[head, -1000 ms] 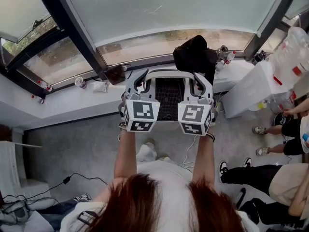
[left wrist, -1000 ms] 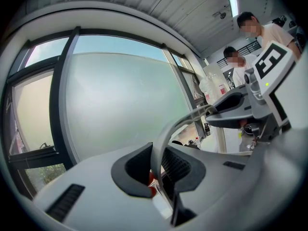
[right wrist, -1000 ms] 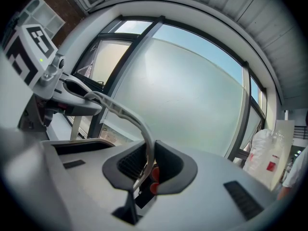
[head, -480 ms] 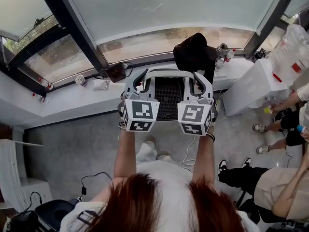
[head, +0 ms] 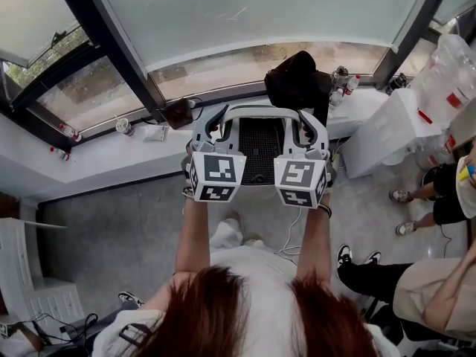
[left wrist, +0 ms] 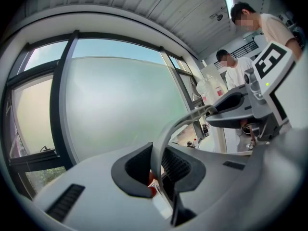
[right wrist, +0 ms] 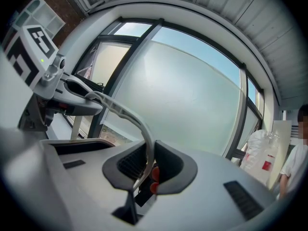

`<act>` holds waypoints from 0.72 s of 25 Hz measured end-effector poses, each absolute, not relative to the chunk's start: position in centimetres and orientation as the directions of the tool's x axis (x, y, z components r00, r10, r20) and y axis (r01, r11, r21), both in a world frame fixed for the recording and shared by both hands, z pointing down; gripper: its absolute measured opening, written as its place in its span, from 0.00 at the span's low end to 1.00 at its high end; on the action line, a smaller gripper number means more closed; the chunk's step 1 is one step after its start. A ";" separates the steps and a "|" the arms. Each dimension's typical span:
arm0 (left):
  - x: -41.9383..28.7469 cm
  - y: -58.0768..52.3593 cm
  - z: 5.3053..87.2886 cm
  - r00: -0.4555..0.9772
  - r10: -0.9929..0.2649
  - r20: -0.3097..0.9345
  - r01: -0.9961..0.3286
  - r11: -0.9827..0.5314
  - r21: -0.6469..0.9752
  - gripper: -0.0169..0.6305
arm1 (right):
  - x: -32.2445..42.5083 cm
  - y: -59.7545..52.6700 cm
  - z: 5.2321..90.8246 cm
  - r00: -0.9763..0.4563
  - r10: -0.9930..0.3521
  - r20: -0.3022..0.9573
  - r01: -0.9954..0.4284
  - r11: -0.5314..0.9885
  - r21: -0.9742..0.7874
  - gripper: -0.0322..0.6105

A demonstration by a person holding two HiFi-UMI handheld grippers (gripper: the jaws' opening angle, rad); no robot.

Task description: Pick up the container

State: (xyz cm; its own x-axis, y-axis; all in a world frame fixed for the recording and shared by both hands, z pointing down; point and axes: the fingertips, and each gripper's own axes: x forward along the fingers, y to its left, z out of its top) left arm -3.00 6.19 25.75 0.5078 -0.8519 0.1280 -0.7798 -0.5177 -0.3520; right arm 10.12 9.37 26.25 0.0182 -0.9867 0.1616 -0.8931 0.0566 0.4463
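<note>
A: What are the jaws doing on each side?

B: The left gripper (left wrist: 161, 167) is pinching the thin curved rim of the pale grey plastic container with the dark mesh bottom (head: 259, 109), its dark pads drawn tight against the band. The right gripper (right wrist: 147, 170) is doing the same on the opposite side. Its jaws are clamping onto the rim with nothing else between them.

A: So where is the container lying relative to them?

B: It is hanging straight between the two, out in front of the person's chest, with the rim arching from one pair of jaws across to the other. Nothing seems to be supporting it from below. I am judging it to be already lifted and carried by the rim alone.

A: How should the carrying be done well?

B: Both sides should be gripping equally firmly and level, with the hands moving as one so the thin rim is not twisting or bowing. Drawing the grippers apart risks springing the band out of the pads.

A: And around it?

B: Beyond it, the white window ledge (head: 104, 158) is running across, with a black lumpy object, perhaps a bag (head: 297, 80), resting on it just past the container. The frosted window pane (head: 245, 13) is rising behind. People are standing off to the right, well apart.
</note>
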 end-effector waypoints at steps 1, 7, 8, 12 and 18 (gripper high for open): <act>-3.0 6.2 25.7 0.509 -0.851 0.127 -0.779 -0.518 -0.353 0.11 | 10.2 9.4 26.2 0.019 -0.987 0.161 -0.893 0.056 0.446 0.15; -2.8 6.2 25.5 0.517 -0.847 0.125 -0.772 -0.525 -0.358 0.11 | 10.3 9.4 26.0 0.023 -0.987 0.158 -0.892 0.051 0.448 0.15; -2.8 6.2 25.5 0.518 -0.846 0.124 -0.772 -0.525 -0.358 0.11 | 10.3 9.4 26.0 0.024 -0.987 0.157 -0.892 0.050 0.449 0.15; -3.0 6.1 25.5 0.522 -0.844 0.121 -0.770 -0.528 -0.360 0.11 | 10.1 9.3 25.9 0.027 -0.988 0.154 -0.892 0.046 0.450 0.15; -3.3 5.8 25.2 0.529 -0.840 0.117 -0.766 -0.533 -0.360 0.11 | 9.7 9.1 25.7 0.035 -0.988 0.151 -0.891 0.038 0.452 0.15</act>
